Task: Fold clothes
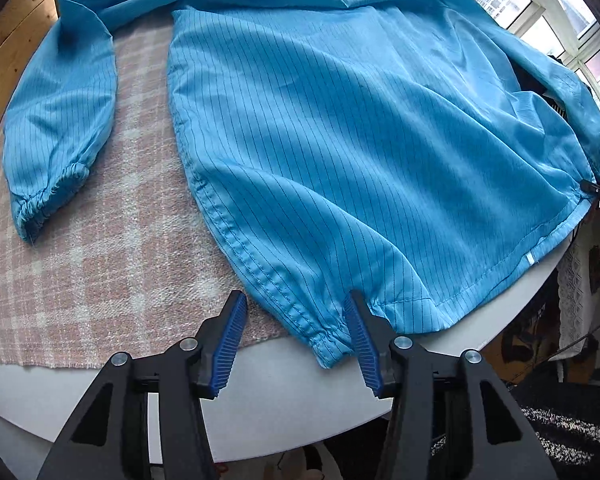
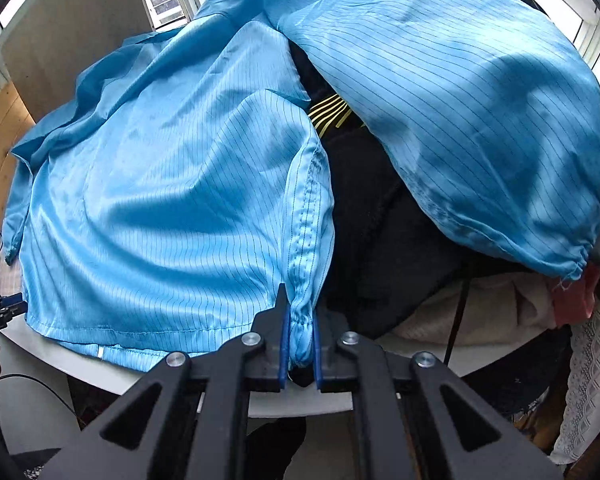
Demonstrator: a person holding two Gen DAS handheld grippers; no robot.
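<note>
From the left wrist we are looking forward, low and close, along the left gripper (image 1: 296, 344) over the table edge (image 1: 284, 396). From the right wrist we are facing forward just as closely along the right gripper (image 2: 300, 340). Both views are sharing the blue jacket (image 1: 340, 140) and its hem.
</note>
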